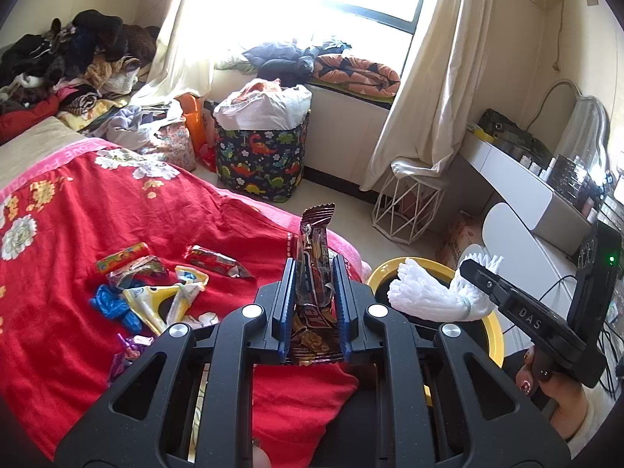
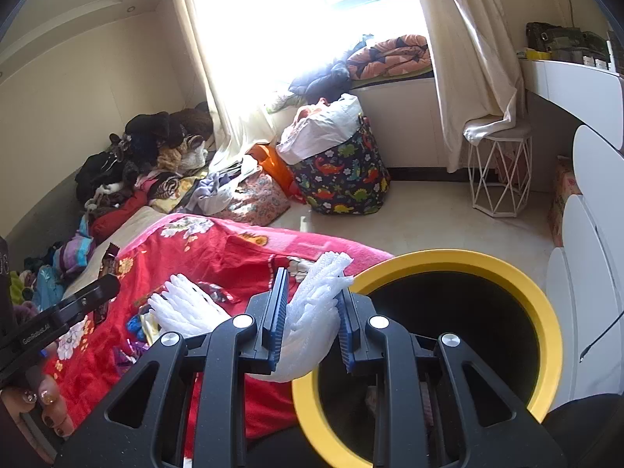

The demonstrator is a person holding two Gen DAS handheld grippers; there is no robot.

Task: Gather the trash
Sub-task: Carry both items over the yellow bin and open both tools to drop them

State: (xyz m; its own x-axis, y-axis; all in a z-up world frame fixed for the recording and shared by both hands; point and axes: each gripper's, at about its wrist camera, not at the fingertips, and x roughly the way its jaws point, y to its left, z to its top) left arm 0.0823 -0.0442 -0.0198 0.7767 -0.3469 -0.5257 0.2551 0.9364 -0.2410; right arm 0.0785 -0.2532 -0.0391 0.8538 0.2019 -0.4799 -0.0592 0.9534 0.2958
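A dark snack wrapper [image 1: 314, 273] is clamped upright in the left gripper [image 1: 316, 304] at frame centre; white foam netting [image 2: 312, 312] is pinched in the right gripper [image 2: 312, 316], at the yellow-rimmed bin [image 2: 546, 312] lower right. Both should be carried fully over the opening before release, so nothing catches the rim.

A lived-in bedroom in a home: a bed [image 1: 97, 210] spread with a red flowered blanket [image 1: 163, 226] fills the foreground, clothes [image 1: 74, 54] heaped at its far side. Sunlight pours through a window [image 2: 296, 4] hung with cream curtains [image 1: 436, 78]. A dinosaur-print laundry basket [image 1: 259, 160] stands on the floor, near a white wire stool [image 2: 501, 171] and a white dressing table [image 1: 518, 179] crowded with cosmetics.
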